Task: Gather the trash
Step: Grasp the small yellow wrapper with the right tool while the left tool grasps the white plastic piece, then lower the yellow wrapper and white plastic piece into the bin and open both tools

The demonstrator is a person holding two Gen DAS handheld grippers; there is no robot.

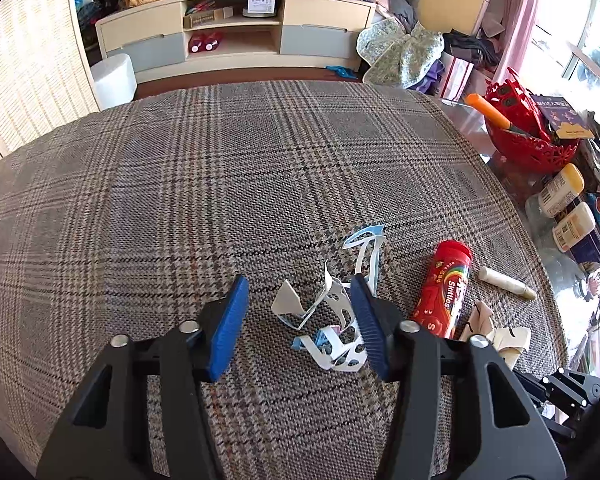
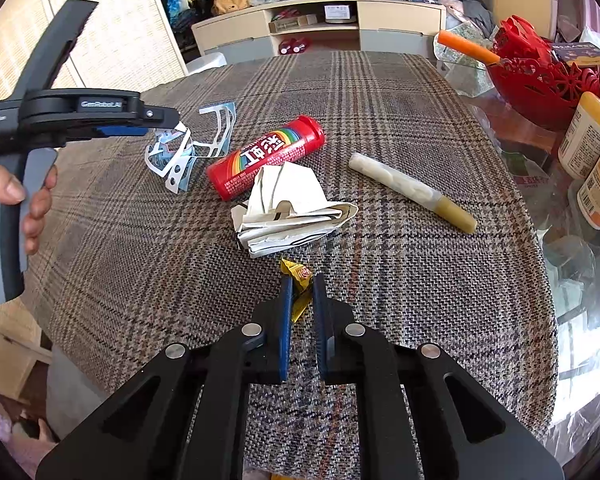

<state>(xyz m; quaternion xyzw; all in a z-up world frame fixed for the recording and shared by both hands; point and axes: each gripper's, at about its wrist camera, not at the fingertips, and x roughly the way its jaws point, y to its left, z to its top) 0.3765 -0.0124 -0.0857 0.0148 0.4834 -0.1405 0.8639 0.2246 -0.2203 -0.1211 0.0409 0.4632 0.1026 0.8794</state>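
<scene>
White and blue paper scraps (image 1: 320, 316) (image 2: 188, 148) lie on the plaid cloth (image 1: 180, 200). My left gripper (image 1: 299, 282) (image 2: 168, 126) stands open astride them; its right pad touches the scraps, its left pad is apart from them. My right gripper (image 2: 303, 278) is shut on a yellow candy wrapper (image 2: 296, 272), near the cloth's front. A red Skittles tube (image 1: 444, 292) (image 2: 266, 156), a crumpled white paper (image 2: 288, 210) (image 1: 508, 340) and a cream stick with a yellowish end (image 2: 412, 192) (image 1: 506, 282) lie between the two grippers.
On the glass table's right side stand a red openwork basket (image 2: 540, 80) (image 1: 528, 136) holding an orange-handled knife (image 1: 488, 110), and two cream bottles (image 2: 588, 136). A person's hand (image 2: 16, 196) grips the left gripper's handle. A TV cabinet (image 1: 236, 28) stands beyond the table.
</scene>
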